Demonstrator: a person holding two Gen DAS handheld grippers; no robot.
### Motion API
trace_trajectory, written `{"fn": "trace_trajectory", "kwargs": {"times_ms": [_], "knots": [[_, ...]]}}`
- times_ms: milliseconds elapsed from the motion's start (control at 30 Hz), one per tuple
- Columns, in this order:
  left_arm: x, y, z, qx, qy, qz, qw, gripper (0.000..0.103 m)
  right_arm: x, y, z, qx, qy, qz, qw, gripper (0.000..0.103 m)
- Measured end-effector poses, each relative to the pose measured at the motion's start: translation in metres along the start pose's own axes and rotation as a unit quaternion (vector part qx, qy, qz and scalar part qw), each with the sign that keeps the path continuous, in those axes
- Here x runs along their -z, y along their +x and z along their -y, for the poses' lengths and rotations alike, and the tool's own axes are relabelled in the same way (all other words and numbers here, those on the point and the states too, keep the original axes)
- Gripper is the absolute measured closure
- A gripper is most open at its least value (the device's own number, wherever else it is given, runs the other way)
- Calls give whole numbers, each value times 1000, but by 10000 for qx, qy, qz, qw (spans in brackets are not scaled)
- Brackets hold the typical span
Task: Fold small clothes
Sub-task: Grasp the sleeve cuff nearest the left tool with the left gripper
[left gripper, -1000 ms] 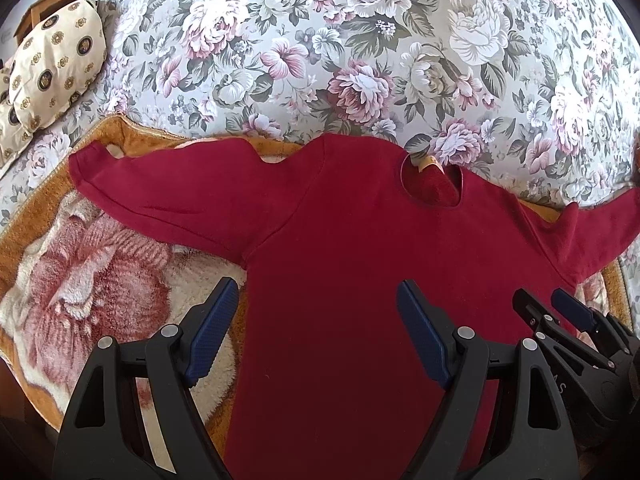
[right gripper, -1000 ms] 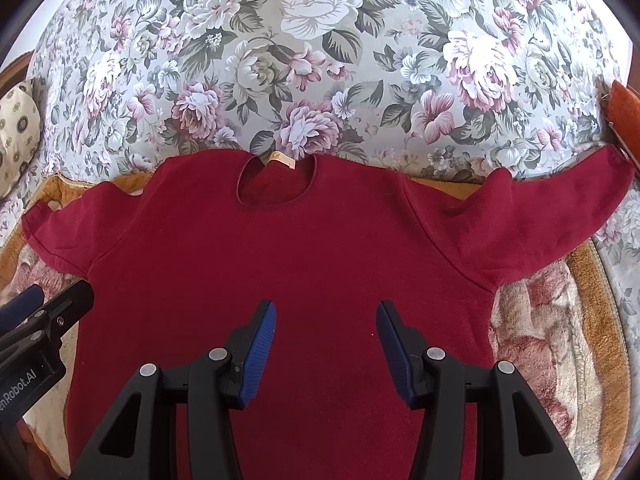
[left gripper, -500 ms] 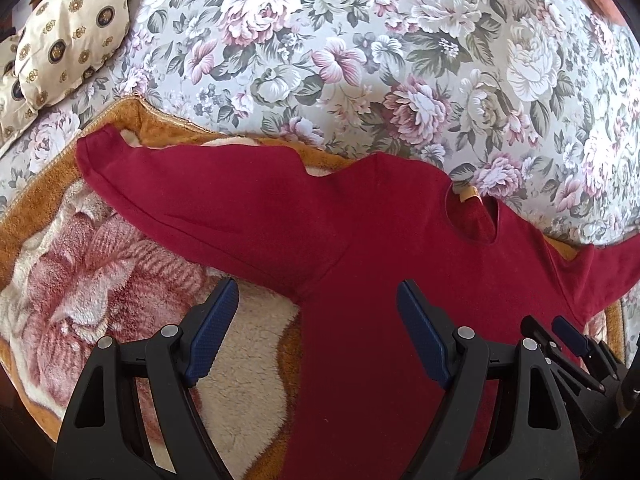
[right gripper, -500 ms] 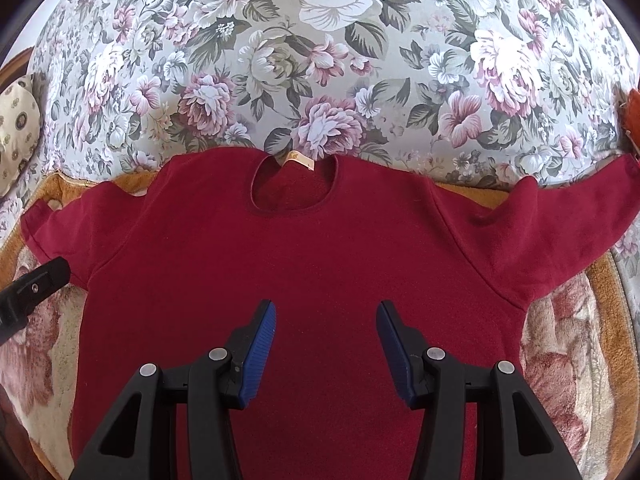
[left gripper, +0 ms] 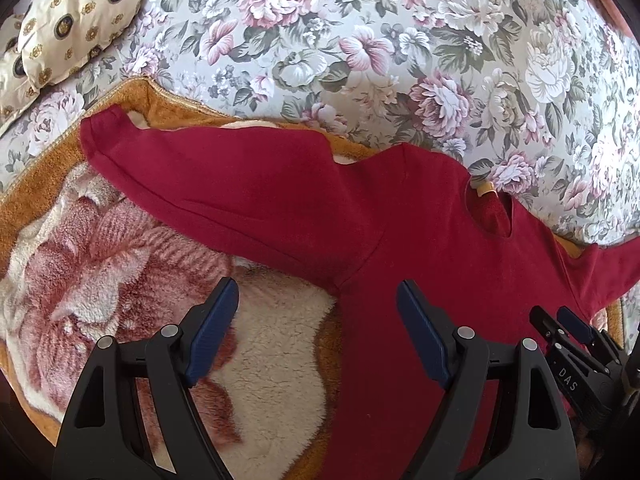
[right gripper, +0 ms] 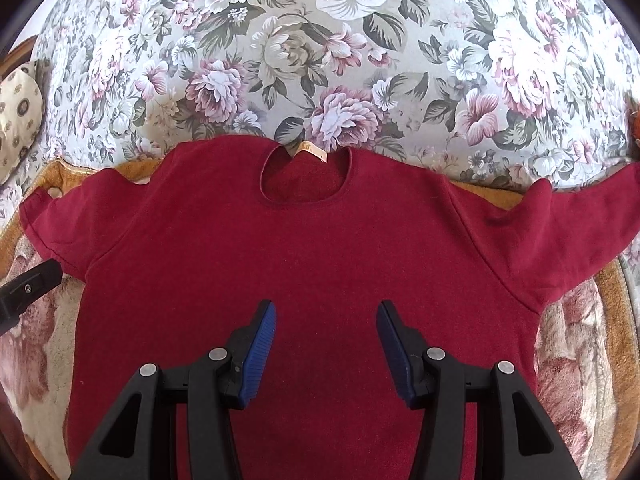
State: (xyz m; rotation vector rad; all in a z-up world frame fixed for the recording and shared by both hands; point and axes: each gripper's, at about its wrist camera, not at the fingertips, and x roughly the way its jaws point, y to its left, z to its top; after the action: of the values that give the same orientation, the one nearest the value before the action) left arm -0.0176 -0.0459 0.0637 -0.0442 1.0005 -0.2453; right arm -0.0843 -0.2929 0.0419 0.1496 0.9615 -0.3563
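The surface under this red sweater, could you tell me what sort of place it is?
Probably a bed in a bedroom: a floral bedspread, a patterned pillow and a plush blanket beneath the red sweater.

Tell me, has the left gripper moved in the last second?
Yes. The left gripper has shifted left: once over the red shirt's body, it now straddles the shirt's side edge over the fleece blanket.

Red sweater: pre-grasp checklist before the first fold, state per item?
1. Red sweater spread flat, front up, both sleeves out: ok.
2. Left gripper open, holding nothing: ok.
3. Right gripper open, over the sweater body: ok.
4. Left sleeve fully in view, cuff on the plush blanket: ok.
5. Right sleeve cuff: cut by the frame edge, cannot tell.
6. Bottom hem: hidden behind both grippers, cannot tell.
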Motion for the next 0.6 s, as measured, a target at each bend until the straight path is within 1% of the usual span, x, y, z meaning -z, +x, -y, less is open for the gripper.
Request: {"fn": "trace_trajectory", "kwargs": {"times_ms": [67,133,233,333,433,467,533,600], "knots": [[-5,2,-20,-64,-144,-70,9999,21,-2,6,-3,-108,9,-59,9999,53],[-10,1,-44,-119,-373,-48,9992,21,-5,10,-7,-162,-20,-80,9998,53],[-19,-2,-82,-256,-672,87,9974,21,-8,13,-13,-146,-48,25,9999,53],[-28,-1,-126,-480,-1062,262,9928,21,-7,19,-18,-314,-32,-104,9994,53],[-36,5,-170,-587,-1620,437,9841,21,-3,21,-24,-358,-112,-108,9992,53],[-39,7,-184,-620,-1802,669,9794,21,-3,21,-27,-368,-128,-98,9992,53],[-47,15,-208,-653,-2175,757,9709,21,-2,22,-30,-431,-122,-93,9990,53],[-55,26,-228,-601,-2502,785,9631,21,-3,23,-34,-493,-120,-104,9987,53]]}}
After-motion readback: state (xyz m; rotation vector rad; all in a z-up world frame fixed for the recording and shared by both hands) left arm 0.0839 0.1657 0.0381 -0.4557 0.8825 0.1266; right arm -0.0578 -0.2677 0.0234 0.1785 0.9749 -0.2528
